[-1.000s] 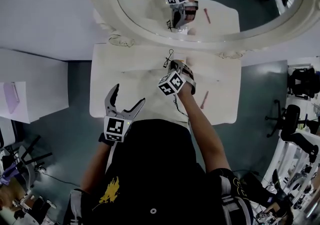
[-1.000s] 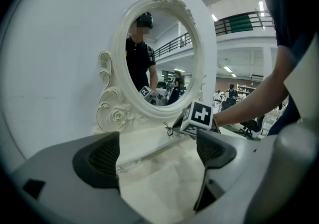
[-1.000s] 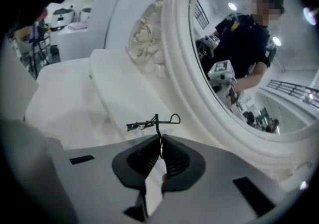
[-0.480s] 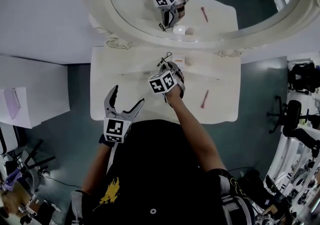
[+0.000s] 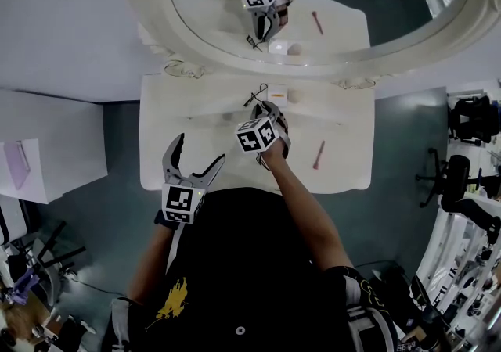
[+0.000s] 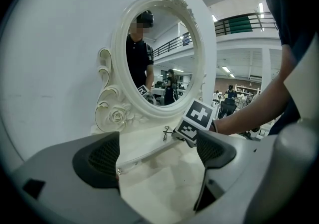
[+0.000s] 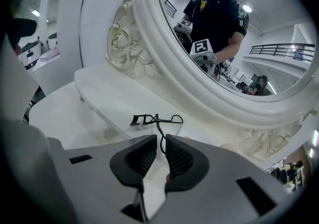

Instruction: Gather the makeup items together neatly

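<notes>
A black eyelash curler point(image 5: 254, 96) lies on the white vanity table point(image 5: 180, 112) just below the mirror; it also shows in the right gripper view point(image 7: 154, 118) and the left gripper view point(image 6: 166, 132). My right gripper point(image 5: 262, 110) stands over it, pointing steeply down. Its jaws have just been opening and stand a narrow gap apart point(image 7: 160, 143). One thin handle loop of the curler runs between them, and the pads do not press on it. My left gripper point(image 5: 197, 153) hovers open and empty at the table's front left point(image 6: 157, 153). A pink stick point(image 5: 318, 154) lies at the front right.
A small white box point(image 5: 277, 95) and a round pale item point(image 5: 296, 96) sit next to the curler by the mirror's ornate frame point(image 5: 156, 22). A white cabinet point(image 5: 47, 135) stands to the left, office chairs point(image 5: 462, 178) to the right.
My right gripper has shifted a little to the left and rolled, uncovering the small white box. Its jaws have parted slightly around the curler's handle. The left gripper has kept still.
</notes>
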`<state>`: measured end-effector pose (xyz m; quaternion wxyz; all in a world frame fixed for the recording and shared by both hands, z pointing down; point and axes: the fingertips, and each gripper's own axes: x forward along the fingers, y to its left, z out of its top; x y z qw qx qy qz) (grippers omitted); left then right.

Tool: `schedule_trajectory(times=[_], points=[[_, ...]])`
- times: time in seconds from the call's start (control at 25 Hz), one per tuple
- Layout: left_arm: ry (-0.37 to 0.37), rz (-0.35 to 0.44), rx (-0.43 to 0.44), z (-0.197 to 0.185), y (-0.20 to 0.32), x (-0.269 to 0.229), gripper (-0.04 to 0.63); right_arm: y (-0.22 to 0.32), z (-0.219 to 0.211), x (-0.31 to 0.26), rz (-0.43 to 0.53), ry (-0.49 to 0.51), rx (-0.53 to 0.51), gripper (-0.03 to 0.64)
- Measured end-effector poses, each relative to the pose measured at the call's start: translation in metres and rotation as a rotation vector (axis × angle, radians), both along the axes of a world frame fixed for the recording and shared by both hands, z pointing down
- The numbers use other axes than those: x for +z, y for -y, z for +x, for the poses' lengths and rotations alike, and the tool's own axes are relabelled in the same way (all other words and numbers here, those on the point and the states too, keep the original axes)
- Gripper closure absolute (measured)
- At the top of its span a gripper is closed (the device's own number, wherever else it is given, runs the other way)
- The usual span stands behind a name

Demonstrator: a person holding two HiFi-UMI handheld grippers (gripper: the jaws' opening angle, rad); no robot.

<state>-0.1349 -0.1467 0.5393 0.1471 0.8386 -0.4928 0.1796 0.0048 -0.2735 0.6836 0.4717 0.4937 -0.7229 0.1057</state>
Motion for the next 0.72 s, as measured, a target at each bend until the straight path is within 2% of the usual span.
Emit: schedule_trajectory(times=[0.08,0.2,0.32,0.44,0.52,0.64,0.72], points=[[0.0,0.0,0.0,0.0,-0.001,0.0,0.104,0.001,0.003,0.001,0.012,-0.017,-0.008,0.58],[0.001,-0.001,-0.002,-0.001,-0.001,0.001,0.104,0.002,-0.002,0.001,0.018,-0.021,-0.083,0.586],[0.0,0.001,-0.007,-0.001,-0.001,0.001,0.104,0.005,-0.012,-0.004,0.037,-0.06,-0.238,0.588],[-0.001,0.004,-0.01,-0.001,-0.002,-0.001,0.106,0.013,-0.013,-0.008,0.072,-0.157,-0.401,0.588],[-0.003,0.005,-0.012,-0.002,-0.003,-0.001,0.104,0.019,-0.007,-0.011,0.096,-0.214,-0.461,0.581],[-0.002,0.007,-0.018,-0.004,-0.004,-0.002,0.104,0.02,0.006,-0.015,0.092,-0.22,-0.457,0.492],[-0.002,0.006,-0.019,-0.006,-0.004,0.0,0.104,0.018,0.013,-0.02,0.106,-0.189,-0.403,0.48]])
